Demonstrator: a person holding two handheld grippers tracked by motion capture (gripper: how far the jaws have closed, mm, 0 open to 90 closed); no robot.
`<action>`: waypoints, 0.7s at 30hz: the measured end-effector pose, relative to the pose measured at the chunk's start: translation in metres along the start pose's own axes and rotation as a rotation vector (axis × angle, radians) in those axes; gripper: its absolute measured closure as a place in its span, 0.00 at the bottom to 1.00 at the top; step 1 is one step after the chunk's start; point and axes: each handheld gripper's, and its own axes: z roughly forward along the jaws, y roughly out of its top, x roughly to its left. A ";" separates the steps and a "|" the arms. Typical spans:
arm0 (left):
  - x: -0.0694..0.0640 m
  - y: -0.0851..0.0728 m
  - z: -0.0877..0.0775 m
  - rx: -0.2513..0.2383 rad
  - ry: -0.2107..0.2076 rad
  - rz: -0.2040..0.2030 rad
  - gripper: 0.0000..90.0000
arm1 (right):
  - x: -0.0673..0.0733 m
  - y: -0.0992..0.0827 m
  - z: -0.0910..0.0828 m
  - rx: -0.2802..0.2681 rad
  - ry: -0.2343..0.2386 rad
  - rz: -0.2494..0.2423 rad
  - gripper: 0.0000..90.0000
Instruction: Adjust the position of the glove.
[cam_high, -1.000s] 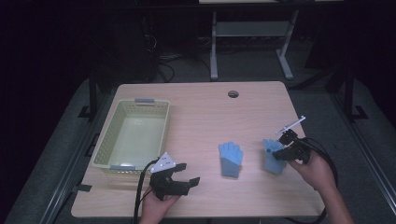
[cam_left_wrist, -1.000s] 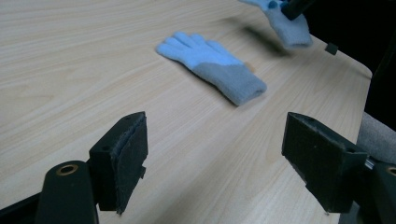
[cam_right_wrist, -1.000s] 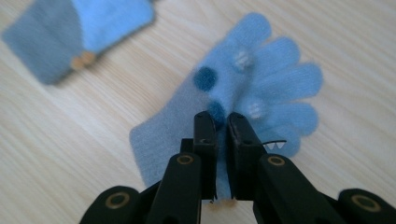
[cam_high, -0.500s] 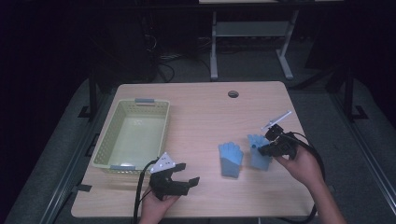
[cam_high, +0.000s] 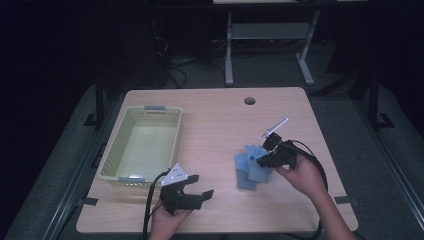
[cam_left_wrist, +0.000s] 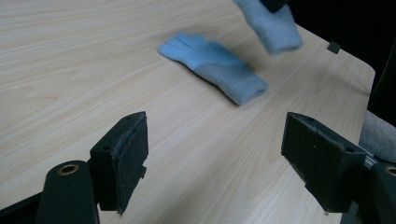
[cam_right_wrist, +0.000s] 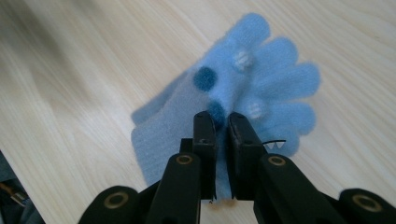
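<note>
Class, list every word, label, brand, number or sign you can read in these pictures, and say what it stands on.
None: no readable text stands on anything here.
The blue glove held in the right gripper bears dark dots and small white marks, a pattern and not letters.
The other glove, the basket and the table bear no writing.

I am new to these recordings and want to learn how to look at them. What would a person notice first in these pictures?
First, the right gripper, right of the table's centre, shut on a blue glove with dark and white spots, held just above a second blue glove lying flat on the wooden table. Next, the pale green basket on the left side. The left gripper rests open near the front edge.
</note>
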 end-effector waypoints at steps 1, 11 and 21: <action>0.000 0.000 0.000 0.002 0.001 -0.002 0.25 | 0.001 0.001 0.002 0.001 0.008 -0.001 0.92; -0.001 0.000 0.001 0.003 0.003 0.003 0.25 | 0.010 0.010 0.023 0.036 0.032 0.004 0.92; 0.000 0.000 0.001 0.002 0.001 -0.003 0.25 | 0.013 0.014 0.037 0.076 0.034 0.003 0.92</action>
